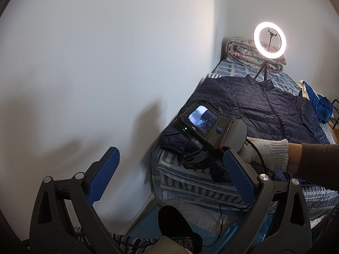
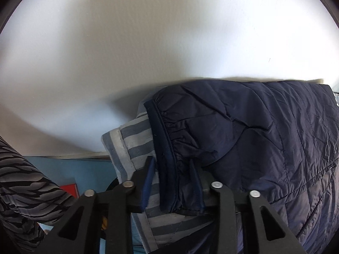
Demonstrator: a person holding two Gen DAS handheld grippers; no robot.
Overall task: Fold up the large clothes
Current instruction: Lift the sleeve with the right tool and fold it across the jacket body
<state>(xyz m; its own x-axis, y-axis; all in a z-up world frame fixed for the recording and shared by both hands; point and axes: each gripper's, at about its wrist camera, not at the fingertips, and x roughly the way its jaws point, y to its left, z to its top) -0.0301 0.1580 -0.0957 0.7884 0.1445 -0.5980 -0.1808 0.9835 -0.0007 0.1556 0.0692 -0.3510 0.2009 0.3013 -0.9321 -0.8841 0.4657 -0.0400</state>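
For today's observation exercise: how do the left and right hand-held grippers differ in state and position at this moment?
The left hand-held gripper is wide open and holds nothing; the right hand-held gripper has its fingers around the cuff of the navy jacket sleeve, not clamped shut. The left one is raised in front of the bed, apart from the cloth; the right one is low at the bed's edge. Both have blue ribbed pads on black frames.
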